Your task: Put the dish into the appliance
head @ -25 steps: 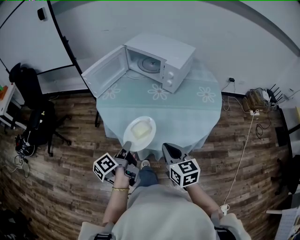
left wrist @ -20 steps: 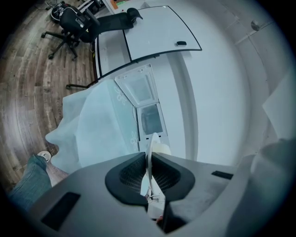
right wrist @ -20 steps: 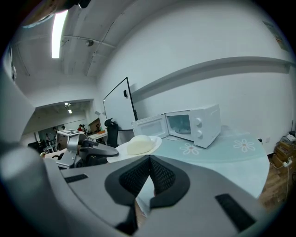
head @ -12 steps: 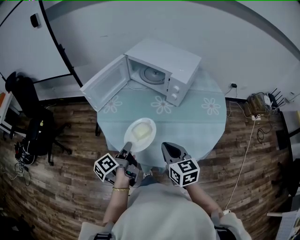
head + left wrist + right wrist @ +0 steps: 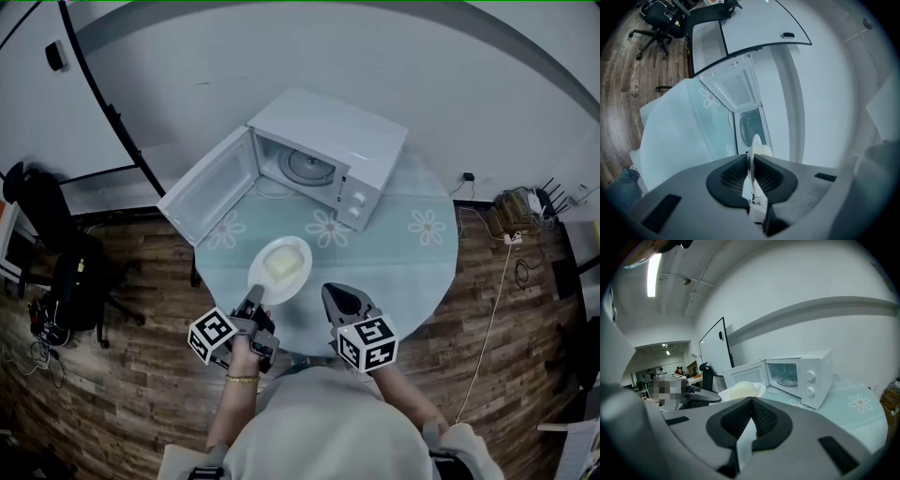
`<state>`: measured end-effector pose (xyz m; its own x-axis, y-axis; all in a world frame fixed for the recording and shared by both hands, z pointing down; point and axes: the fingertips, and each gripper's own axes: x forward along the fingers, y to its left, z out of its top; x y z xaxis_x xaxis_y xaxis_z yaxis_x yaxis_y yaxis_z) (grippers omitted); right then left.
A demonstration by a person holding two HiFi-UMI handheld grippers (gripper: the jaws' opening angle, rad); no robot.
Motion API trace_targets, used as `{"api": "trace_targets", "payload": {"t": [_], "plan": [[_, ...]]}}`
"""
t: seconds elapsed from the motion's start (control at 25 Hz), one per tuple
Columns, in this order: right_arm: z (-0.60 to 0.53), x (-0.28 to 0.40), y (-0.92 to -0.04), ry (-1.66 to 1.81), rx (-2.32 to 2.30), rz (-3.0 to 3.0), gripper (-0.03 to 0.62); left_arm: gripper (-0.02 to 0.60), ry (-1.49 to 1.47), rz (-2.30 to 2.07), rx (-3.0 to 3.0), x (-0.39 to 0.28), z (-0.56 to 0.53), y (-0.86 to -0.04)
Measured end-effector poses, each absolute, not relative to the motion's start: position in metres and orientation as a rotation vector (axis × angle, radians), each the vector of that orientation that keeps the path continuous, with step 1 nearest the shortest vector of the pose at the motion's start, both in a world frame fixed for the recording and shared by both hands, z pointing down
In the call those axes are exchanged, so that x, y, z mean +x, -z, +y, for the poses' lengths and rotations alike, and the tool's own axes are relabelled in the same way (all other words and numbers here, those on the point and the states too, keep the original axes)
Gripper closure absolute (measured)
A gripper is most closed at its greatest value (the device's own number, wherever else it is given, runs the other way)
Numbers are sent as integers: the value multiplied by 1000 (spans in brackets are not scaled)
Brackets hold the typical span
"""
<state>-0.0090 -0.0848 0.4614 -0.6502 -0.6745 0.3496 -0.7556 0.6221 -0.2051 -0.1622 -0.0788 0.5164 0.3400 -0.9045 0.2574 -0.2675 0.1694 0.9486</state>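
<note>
My left gripper [image 5: 254, 295] is shut on the near rim of a white plate [image 5: 279, 267] that carries a pale lump of food [image 5: 283, 262]. The plate hangs over the near part of the round table [image 5: 412, 253]. In the left gripper view the plate [image 5: 752, 149] stands edge-on between the pads, in line with the white microwave [image 5: 751, 125]. The microwave [image 5: 328, 155] sits at the table's far side with its door [image 5: 211, 187] swung wide to the left and its glass turntable [image 5: 307, 169] bare. My right gripper [image 5: 339, 298], beside the plate, is shut and empty.
A black office chair [image 5: 56, 272] stands on the wood floor to the left. Cables and a wire rack [image 5: 516, 202] lie by the wall at right. The flower-patterned cloth [image 5: 427, 227] hangs over the table's edge. Several people [image 5: 647, 376] are far off.
Both grippers and the plate have moved forward together toward the table. The microwave and table now lie closer, and the plate is over the tabletop rather than at its edge.
</note>
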Motion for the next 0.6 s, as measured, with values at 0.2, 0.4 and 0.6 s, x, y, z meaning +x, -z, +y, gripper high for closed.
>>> {"api": "trace_targets", "payload": {"t": [0.2, 0.4, 0.6], "plan": [[-104, -18, -465, -506, 1191, -2600, 588, 544, 632, -1171, 1363, -171, -102, -520], [-122, -24, -469, -532, 1215, -2597, 588, 544, 612, -1161, 1368, -176, -119, -526], [-139, -34, -470, -539, 1229, -2596, 588, 544, 596, -1151, 1367, -182, -139, -530]]}}
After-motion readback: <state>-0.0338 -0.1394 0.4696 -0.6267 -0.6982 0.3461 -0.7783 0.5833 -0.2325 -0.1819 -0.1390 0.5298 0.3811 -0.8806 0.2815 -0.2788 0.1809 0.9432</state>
